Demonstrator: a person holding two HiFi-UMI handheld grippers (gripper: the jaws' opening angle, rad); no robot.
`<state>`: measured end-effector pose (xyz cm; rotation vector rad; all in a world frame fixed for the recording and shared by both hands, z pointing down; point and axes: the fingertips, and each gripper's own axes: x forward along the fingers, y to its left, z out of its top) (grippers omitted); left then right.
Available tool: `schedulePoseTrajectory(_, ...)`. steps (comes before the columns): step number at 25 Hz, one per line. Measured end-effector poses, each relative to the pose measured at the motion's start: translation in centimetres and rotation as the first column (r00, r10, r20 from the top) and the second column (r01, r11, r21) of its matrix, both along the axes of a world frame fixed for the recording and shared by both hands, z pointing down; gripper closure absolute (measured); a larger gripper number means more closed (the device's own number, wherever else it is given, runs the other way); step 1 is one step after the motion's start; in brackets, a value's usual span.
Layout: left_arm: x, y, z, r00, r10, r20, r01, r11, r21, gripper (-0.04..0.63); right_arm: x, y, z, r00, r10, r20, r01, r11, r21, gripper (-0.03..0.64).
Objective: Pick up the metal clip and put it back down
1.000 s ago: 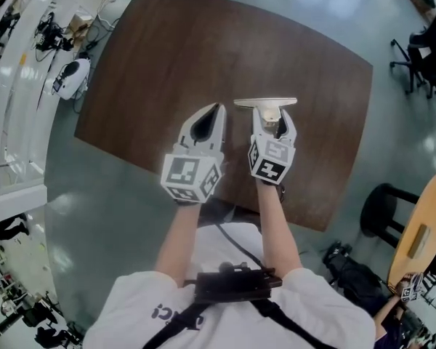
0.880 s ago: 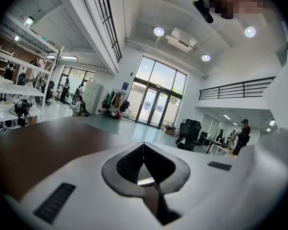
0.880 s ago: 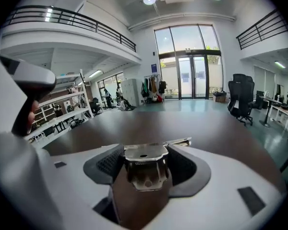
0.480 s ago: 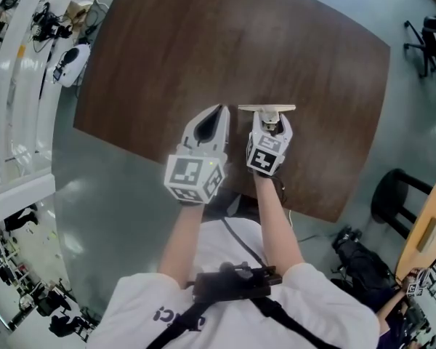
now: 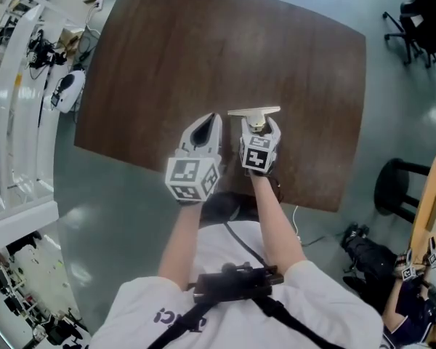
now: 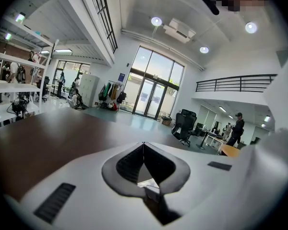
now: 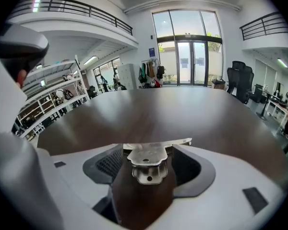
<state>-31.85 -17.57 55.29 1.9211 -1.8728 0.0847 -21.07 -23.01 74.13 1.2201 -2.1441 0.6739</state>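
The task stands in its middle part, as far as I can judge. The small silver metal clip with a wide flat bar at its front (image 7: 146,163) sits between the fingers (image 7: 104,166) of the right gripper (image 5: 258,124). These fingers are closed in on the narrow body of the clip from both sides, so they are pinching it and the grasp is made. The flat bar lies across in front of the fingertips and reaches out past them on the right.

In the head view the right gripper is low over the dark brown wooden worktop (image 5: 203,49), near the edge closest to the person. From these views I cannot tell whether the clip touches the wood or hangs just above it. For this reason I cannot say whether the lifting is yet to come or the putting down is near its end. What is surely left is to open the fingers and leave the clip lying on the worktop.

The left gripper (image 5: 215,116) is just beside the right one and has no part in the work. Its fingers (image 6: 127,164) are pressed together to a point and nothing is between them.

By count there is one metal clip, two grippers and one worktop. Besides the clip, I see nothing else lying on the worktop.
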Motion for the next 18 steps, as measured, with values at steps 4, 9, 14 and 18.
schedulePoseTrajectory(4,0.1,0.4,-2.1,1.000,0.019,-0.001,-0.019,0.999,0.034,0.584,1.3,1.7,-4.5,0.999,-0.024,0.040,0.021,0.998,0.067,0.319)
schedulePoseTrajectory(9,3.9,-1.9,-7.7,0.993,0.113,0.017,-0.115,0.983,0.143,0.584,5.6,0.5,-14.4,0.988,-0.004,0.157,-0.033,0.972,0.233,0.321)
schedulePoseTrajectory(14,9.3,-2.9,-15.2,0.976,0.211,0.062,-0.220,0.933,0.285,0.584,9.7,-0.5,-26.6,0.960,-0.034,0.279,-0.089,0.906,0.414,0.435)
schedulePoseTrajectory(18,13.7,-2.8,-18.7,0.958,0.270,0.092,-0.285,0.893,0.347,0.584,14.0,0.5,-34.8,0.952,-0.027,0.305,-0.158,0.809,0.566,0.555)
